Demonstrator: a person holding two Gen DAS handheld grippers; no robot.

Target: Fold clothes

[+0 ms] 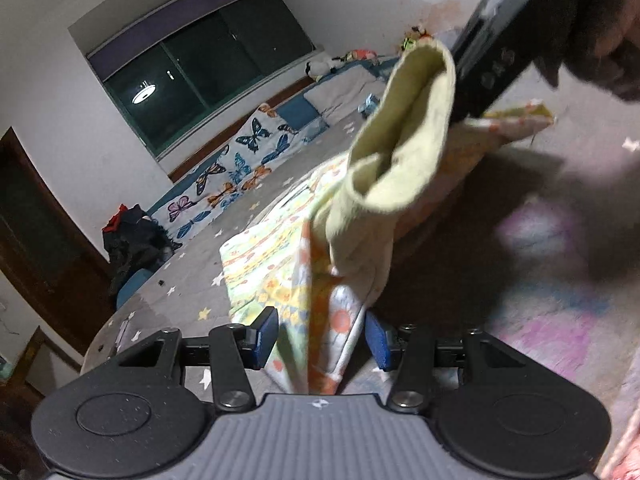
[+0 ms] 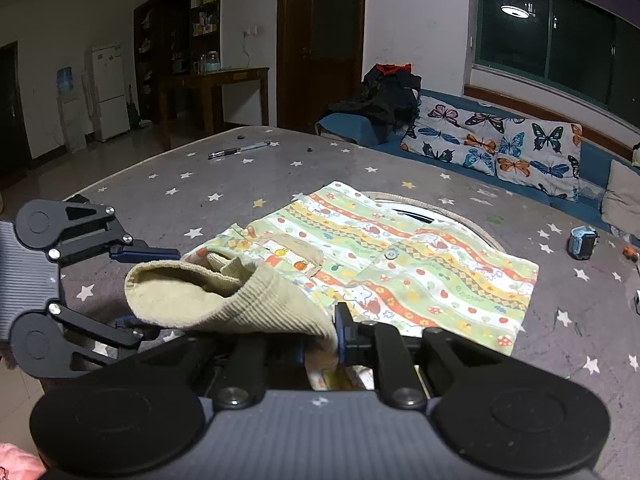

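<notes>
1. The patterned shirt (image 2: 420, 256) was seen lying mostly flat on the star-printed table (image 2: 240, 184) at the centre of the right wrist frame, its ribbed yellow cuff (image 2: 224, 300) raised at the lower left.
2. A slip was judged possible: the sleeve (image 1: 320, 320) hung loosely, so the fold could be dragged askew if the cloth were tugged unevenly.
3. The right gripper (image 2: 320, 344) was closed tight on the cuff's edge at the bottom centre.
4. The left gripper (image 1: 322, 336) was held about half apart, cloth between its fingers (image 1: 266, 332) but not seen pressed.
</notes>
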